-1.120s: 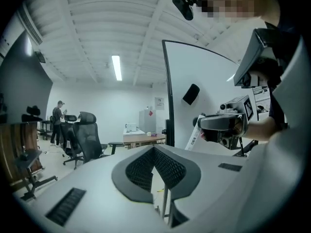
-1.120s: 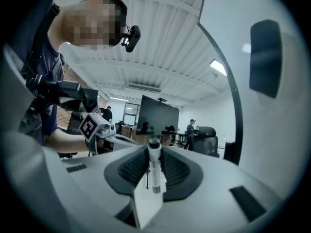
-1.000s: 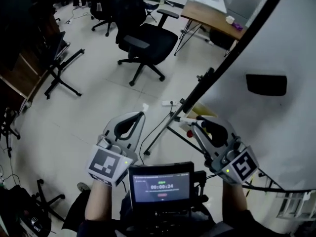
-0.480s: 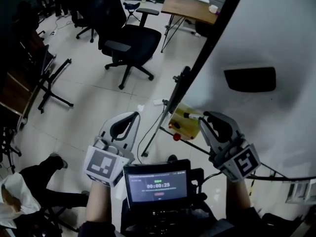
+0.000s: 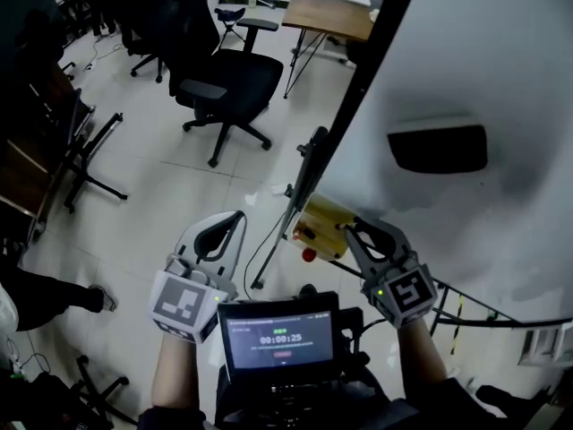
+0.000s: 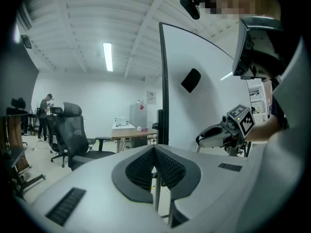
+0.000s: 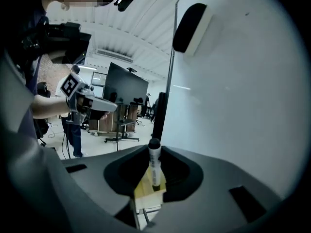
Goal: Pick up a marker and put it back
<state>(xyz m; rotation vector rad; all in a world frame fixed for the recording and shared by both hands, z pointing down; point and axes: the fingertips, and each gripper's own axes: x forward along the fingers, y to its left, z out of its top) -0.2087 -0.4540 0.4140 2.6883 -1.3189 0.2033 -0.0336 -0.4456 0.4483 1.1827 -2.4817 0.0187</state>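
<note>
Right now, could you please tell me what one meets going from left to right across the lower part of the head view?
A person's leg → left gripper → screen → right gripper.

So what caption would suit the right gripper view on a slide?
Right claw grips a marker at a yellow box beside the whiteboard.

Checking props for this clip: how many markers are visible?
1. The marker is clamped in the right gripper's jaws, over the yellow box at the whiteboard. Others may be hidden inside that box.
</note>
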